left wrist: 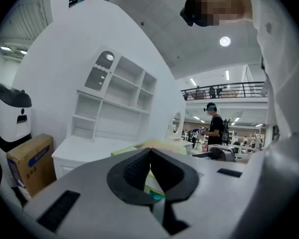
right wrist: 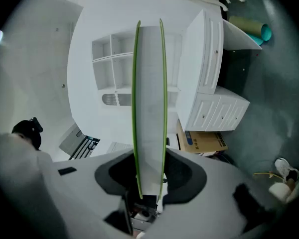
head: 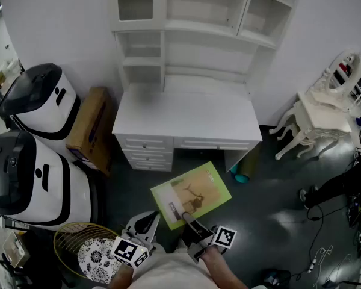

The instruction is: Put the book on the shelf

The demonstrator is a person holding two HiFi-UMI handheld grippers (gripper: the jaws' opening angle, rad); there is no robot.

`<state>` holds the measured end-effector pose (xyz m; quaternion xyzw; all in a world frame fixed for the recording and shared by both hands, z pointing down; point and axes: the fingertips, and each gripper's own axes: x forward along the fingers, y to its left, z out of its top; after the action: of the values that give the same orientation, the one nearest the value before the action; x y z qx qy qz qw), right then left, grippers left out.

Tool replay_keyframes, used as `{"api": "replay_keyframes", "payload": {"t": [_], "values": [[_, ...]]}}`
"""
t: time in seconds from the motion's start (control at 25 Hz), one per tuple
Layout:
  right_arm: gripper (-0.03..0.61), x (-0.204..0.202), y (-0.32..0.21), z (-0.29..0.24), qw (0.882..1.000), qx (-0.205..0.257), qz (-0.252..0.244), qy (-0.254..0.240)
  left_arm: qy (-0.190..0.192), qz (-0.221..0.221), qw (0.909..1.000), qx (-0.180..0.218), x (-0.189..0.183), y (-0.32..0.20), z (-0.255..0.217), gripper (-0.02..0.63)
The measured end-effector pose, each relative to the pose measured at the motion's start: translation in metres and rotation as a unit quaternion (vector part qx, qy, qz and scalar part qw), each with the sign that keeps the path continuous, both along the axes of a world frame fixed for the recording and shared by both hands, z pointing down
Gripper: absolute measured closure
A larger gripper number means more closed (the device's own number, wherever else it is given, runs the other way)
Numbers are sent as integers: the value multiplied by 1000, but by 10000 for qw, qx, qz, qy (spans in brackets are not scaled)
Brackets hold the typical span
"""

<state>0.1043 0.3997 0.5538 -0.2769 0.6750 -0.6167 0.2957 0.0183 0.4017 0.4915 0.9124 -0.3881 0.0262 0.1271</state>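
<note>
R gripper [head: 189,221] is clamped on the near edge of the book [head: 192,194], which is held flat over the floor [head: 271,209], just short of the tabletop [head: 186,116] front edge. L gripper [head: 145,224] sits beside it, jaws together w/ nothing between. Box [head: 93,128] is left of the drawers. Past the tabletop is the shelf [head: 192,17], w/ open-fronted compartments.
</note>
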Motion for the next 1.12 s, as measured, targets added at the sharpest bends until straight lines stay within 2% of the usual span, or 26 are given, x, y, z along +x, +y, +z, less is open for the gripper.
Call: {"api": "replay_keyframes", "payload": {"t": [0.28,0.68,1.12], "values": [[430,14,-2,2,9999,-8,-100,11,3,-144,9999,-50,14,-4,0,604],[430,33,-2,13,9980,-213,-563,179,-67,-329,9993,-134,39,-7,6,604],[430,46,-13,25,9950,-385,-889,257,-63,-732,9971,-193,44,-11,12,604]]}}
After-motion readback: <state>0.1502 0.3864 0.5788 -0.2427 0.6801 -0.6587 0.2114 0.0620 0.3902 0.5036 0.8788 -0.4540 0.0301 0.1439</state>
